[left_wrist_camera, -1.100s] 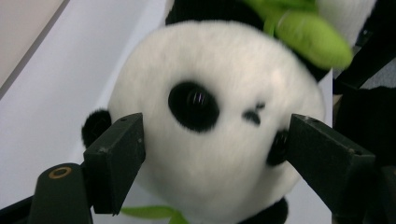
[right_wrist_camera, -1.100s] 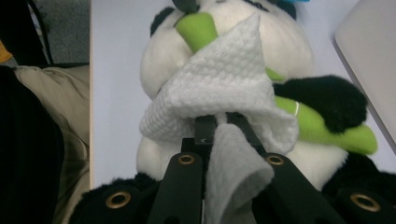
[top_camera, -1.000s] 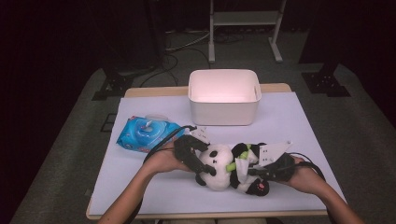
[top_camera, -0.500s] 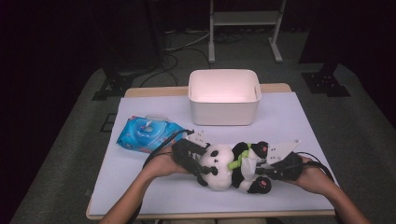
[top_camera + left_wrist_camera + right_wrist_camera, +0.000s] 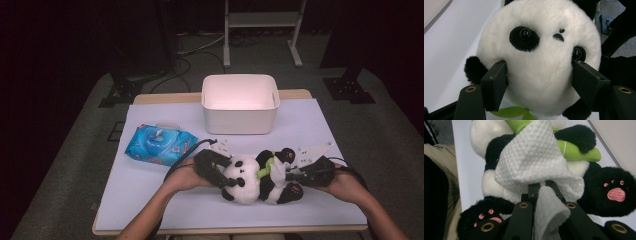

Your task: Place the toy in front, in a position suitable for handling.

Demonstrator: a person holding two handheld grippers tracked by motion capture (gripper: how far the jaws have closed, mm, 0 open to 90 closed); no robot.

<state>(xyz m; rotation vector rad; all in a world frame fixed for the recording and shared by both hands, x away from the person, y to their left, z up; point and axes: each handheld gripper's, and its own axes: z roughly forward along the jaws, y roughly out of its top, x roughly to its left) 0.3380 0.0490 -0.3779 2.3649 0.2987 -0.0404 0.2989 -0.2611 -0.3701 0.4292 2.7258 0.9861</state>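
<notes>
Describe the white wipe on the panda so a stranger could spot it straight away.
Start at the white tub at the back of the table and come toward the near edge, to the toy panda lying on its back. The wipe lies draped over its belly, pinched in the right gripper. Its dimpled woven surface sets it apart from the fluffy fur and the green leaf beside it.

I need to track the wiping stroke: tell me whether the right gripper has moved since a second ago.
Yes. The right gripper, shut on the white wipe, has slid rightward along the panda, away from the white bin's right corner.
</notes>
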